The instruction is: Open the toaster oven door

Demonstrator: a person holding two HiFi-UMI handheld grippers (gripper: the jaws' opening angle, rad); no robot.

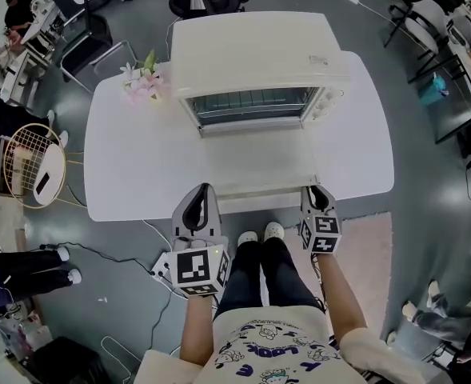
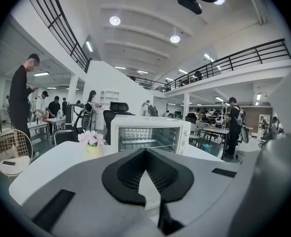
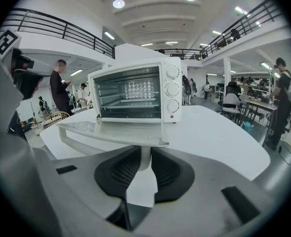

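Right gripper [image 1: 316, 190] clamps the handle [image 3: 144, 152] of the flat-open door [image 3: 110, 132] directly ahead. Pulling further could tip the toaster oven [image 3: 135, 90] toward it. Left gripper [image 2: 145, 152], closed and empty, braces nothing.

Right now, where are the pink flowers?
In the head view the pink flowers stand on the white table, just left of the toaster oven, near the table's far edge.

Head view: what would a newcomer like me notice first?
The white toaster oven sits on a white table, its door folded down flat toward the person. The right gripper has its jaws clamped on the door's handle near its right end; the left gripper hangs shut and empty at the table's near edge.
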